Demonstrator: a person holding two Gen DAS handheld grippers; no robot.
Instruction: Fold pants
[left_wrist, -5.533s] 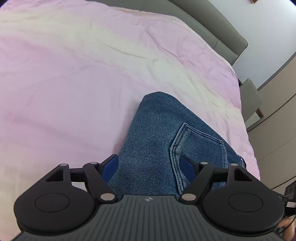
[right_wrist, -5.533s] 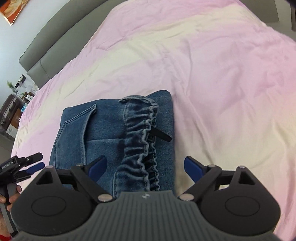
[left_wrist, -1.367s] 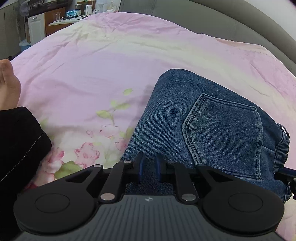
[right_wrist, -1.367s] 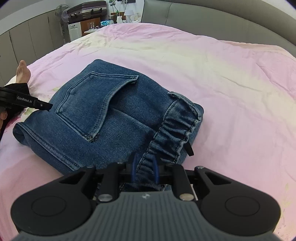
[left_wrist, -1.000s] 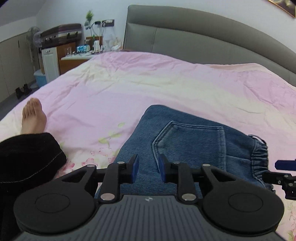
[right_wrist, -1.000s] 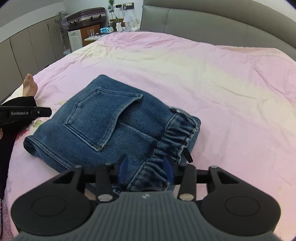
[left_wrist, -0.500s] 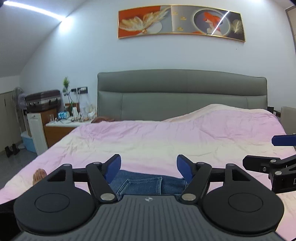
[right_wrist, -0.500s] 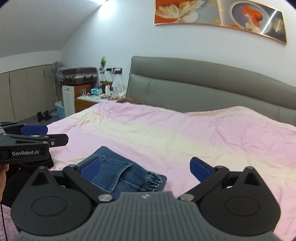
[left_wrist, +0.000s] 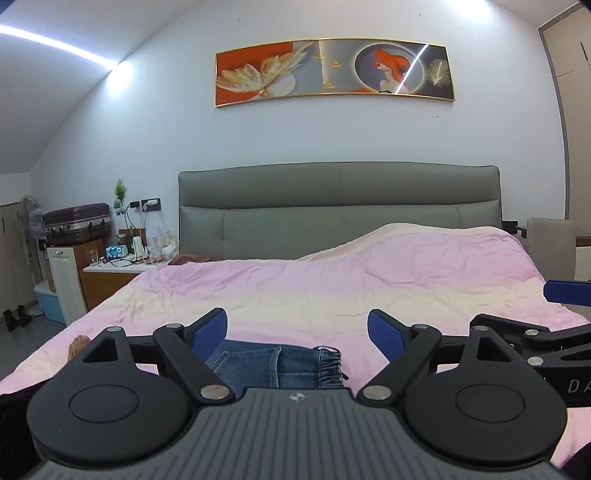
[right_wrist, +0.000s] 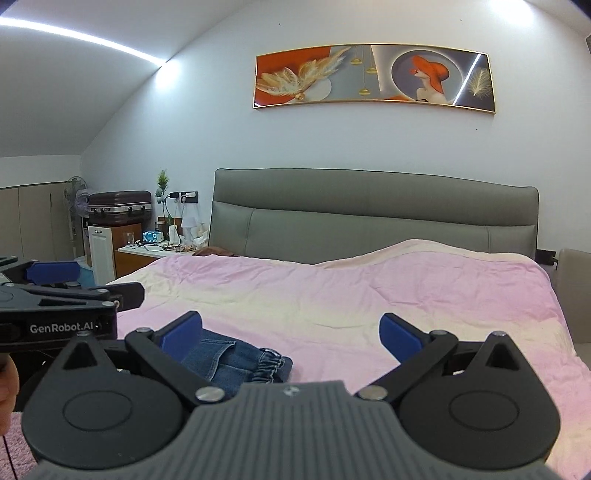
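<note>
Since the frames a second earlier, both tools had released the denim, spread their jaws wide and risen clear, so that each camera faced the headboard (left_wrist: 338, 210) rather than looking down on the fabric. The left tool (left_wrist: 297, 334) held nothing, and the right tool (right_wrist: 291, 334) likewise held nothing. The folded jeans (left_wrist: 273, 367) lay flat on the pink quilt (left_wrist: 332, 288) at the near end of the bed, below and between the two tools, back pocket (right_wrist: 218, 356) uppermost and elastic waistband (right_wrist: 271, 363) toward the right. The fold appeared complete. Denim of this kind was judged moderately heavy, soft but with enough body to keep a crease, and not slippery. Any further lift would best take hold at the thick waistband edge or the stacked fold edges, one tool at each side.
</note>
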